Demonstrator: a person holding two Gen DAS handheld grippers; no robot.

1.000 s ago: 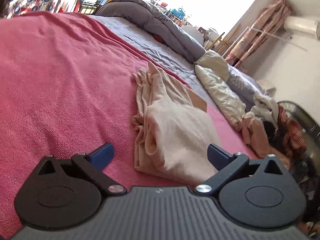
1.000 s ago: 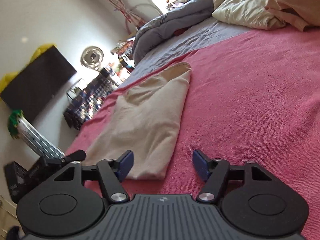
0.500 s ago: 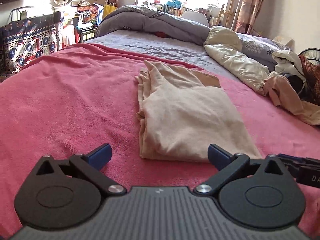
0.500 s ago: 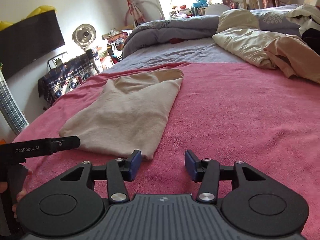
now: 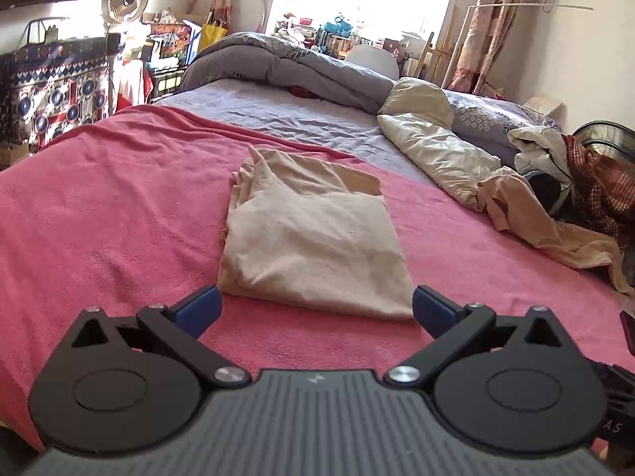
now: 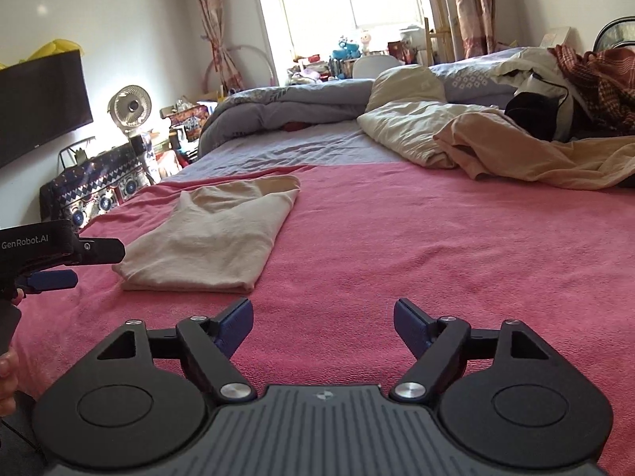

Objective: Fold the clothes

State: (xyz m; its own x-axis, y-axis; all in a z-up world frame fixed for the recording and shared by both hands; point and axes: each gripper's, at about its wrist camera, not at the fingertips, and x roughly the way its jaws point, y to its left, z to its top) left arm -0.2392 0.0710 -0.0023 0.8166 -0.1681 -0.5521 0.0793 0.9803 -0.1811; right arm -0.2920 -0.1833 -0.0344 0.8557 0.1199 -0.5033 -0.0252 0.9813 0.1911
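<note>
Left wrist view: low over pink blanket [image 5: 99,214], facing window, folded beige garment [image 5: 313,246] near, centred. Right wrist view: same heading, garment [image 6: 214,238] left. Shared: bed, window wall.

The left gripper [image 5: 315,307] fills the lower part of its own view, angled downward, its two blue-padded fingers [image 5: 198,306] spread wide with nothing pressed between them. In the right wrist view it shows again at the left edge of the frame, seen side-on, with fingertips of the person's left hand [image 6: 8,361] just visible at the lower left edge, probably wrapped round its handle. The right gripper [image 6: 322,319] sits low and central in its view, also tilted downward; its jaws are opening, and nothing lies between the pads [image 6: 408,319].
</note>
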